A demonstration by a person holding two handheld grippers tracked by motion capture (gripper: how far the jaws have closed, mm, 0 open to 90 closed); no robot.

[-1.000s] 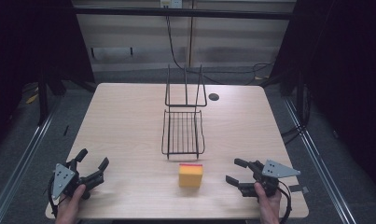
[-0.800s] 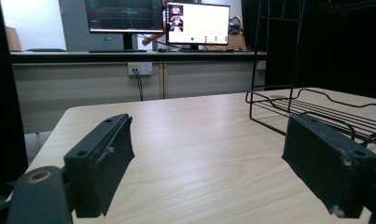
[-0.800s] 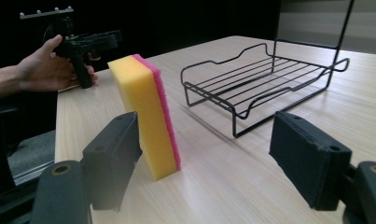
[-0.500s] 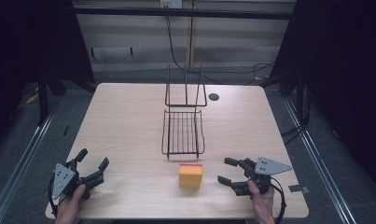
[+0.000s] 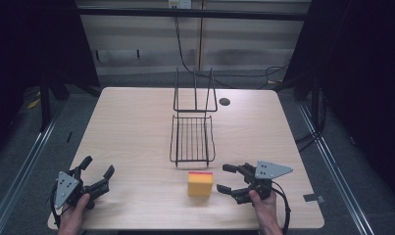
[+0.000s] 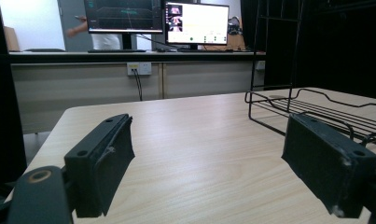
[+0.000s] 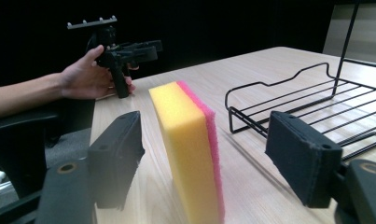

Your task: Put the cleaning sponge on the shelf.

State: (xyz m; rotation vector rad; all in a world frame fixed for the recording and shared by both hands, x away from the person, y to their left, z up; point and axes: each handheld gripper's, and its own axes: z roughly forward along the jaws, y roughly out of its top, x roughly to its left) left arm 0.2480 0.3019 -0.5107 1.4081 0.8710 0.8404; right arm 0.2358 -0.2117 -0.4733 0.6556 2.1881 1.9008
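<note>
In front of the wire rack (image 5: 192,139), close your right gripper (image 5: 223,179), jaws spread and just widened, lightly across the soft, light sponge's (image 5: 200,183) broad faces; left gripper (image 5: 96,172) stands open.

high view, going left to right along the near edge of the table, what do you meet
left tongs → sponge, yellow with a pink top edge, standing on the table → right tongs, open toward the sponge. The wire rack lies farther back, just behind the sponge, so it is not in this row.
</note>
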